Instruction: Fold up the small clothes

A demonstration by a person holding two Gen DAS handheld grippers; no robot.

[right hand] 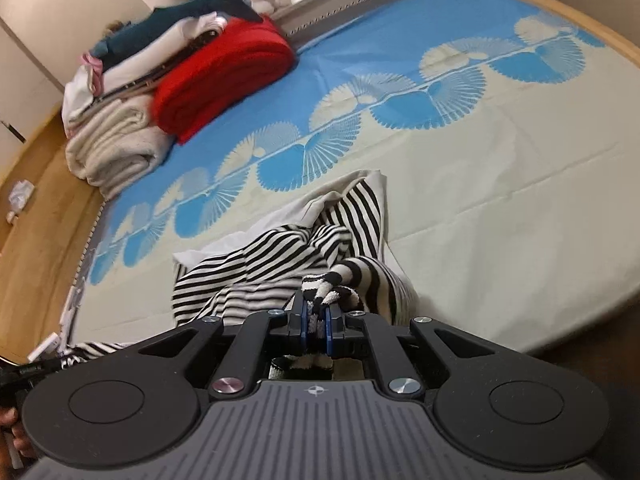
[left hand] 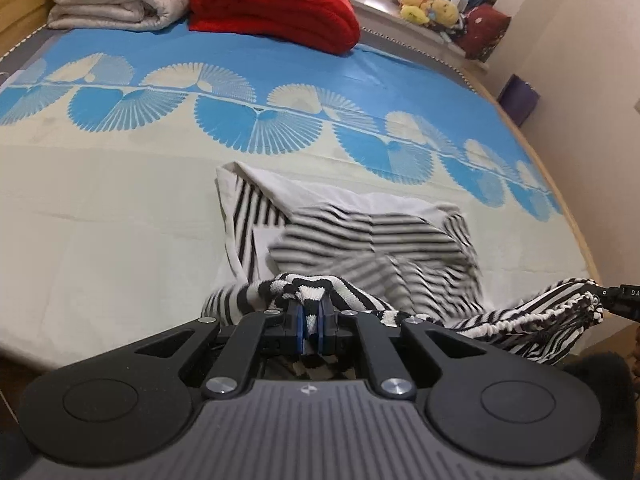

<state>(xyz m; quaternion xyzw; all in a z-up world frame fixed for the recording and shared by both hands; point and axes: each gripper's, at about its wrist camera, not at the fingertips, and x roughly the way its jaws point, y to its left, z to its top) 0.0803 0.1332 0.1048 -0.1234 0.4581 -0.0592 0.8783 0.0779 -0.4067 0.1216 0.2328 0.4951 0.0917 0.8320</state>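
A small black-and-white striped garment (left hand: 372, 236) with a white inner side lies crumpled on the bed, its near edge lifted. My left gripper (left hand: 311, 310) is shut on a bunched striped hem at the near left. The hem stretches right to the other gripper's tip (left hand: 616, 296) at the frame edge. In the right wrist view the same striped garment (right hand: 280, 256) hangs from my right gripper (right hand: 316, 308), which is shut on a rolled striped cuff. The left gripper's tip (right hand: 32, 368) shows at the lower left, cloth in it.
The bed sheet (left hand: 120, 200) is cream with a blue fan-patterned band. A folded red blanket (left hand: 276, 4) and a cream quilt (left hand: 112, 0) sit at the far end, with a shark toy (right hand: 192, 12) on the pile. Yellow plush toys (left hand: 428, 4) line the windowsill. Wooden floor (right hand: 32, 216) flanks the bed.
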